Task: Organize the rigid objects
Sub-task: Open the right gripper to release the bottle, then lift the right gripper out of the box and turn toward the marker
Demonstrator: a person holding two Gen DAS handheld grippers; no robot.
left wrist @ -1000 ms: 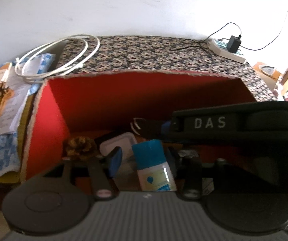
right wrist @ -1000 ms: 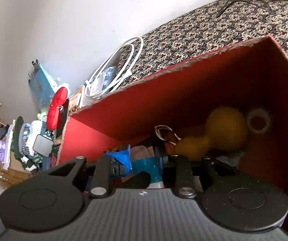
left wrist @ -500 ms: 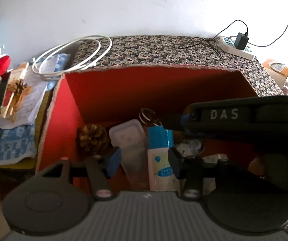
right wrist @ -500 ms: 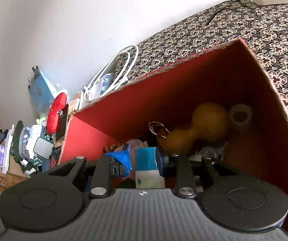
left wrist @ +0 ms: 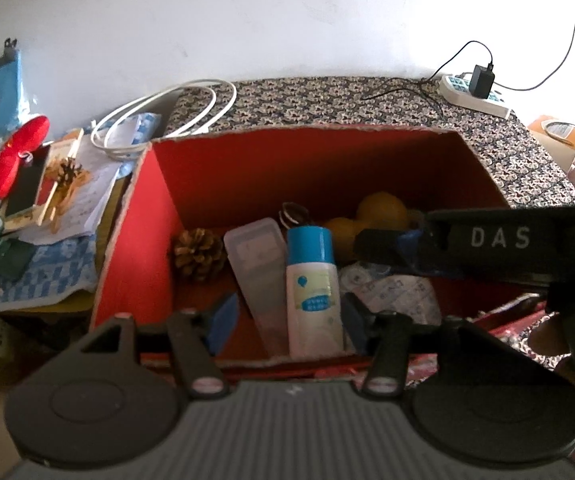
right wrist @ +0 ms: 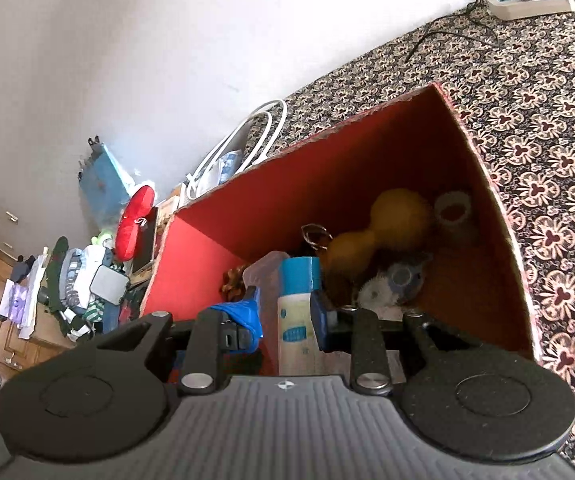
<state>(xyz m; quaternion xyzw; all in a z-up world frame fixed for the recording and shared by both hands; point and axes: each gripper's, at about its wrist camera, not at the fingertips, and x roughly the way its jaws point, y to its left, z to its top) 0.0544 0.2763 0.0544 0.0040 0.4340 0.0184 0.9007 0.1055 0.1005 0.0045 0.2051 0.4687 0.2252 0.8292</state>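
Left wrist view: your left gripper (left wrist: 287, 314) has backed up and out of the red box (left wrist: 287, 132) since a second ago, jaws opening, pads clear of the blue-capped bottle (left wrist: 313, 280) lying inside. That looks placed. Your right gripper (right wrist: 285, 312) shows a narrow gap, holding nothing. Count inside: one bottle, one clear case (left wrist: 255, 264), one pine cone (left wrist: 199, 254), one gourd (left wrist: 379, 212), one tape roll (right wrist: 453, 210). Beyond, one white cable (left wrist: 175, 116).

Left hand-held gripper (left wrist: 287, 318) tilts downward, jaws opening, pads touching nothing. Right hand-held gripper (right wrist: 287, 312) tilts downward too; jaws slightly apart, gripping nothing.
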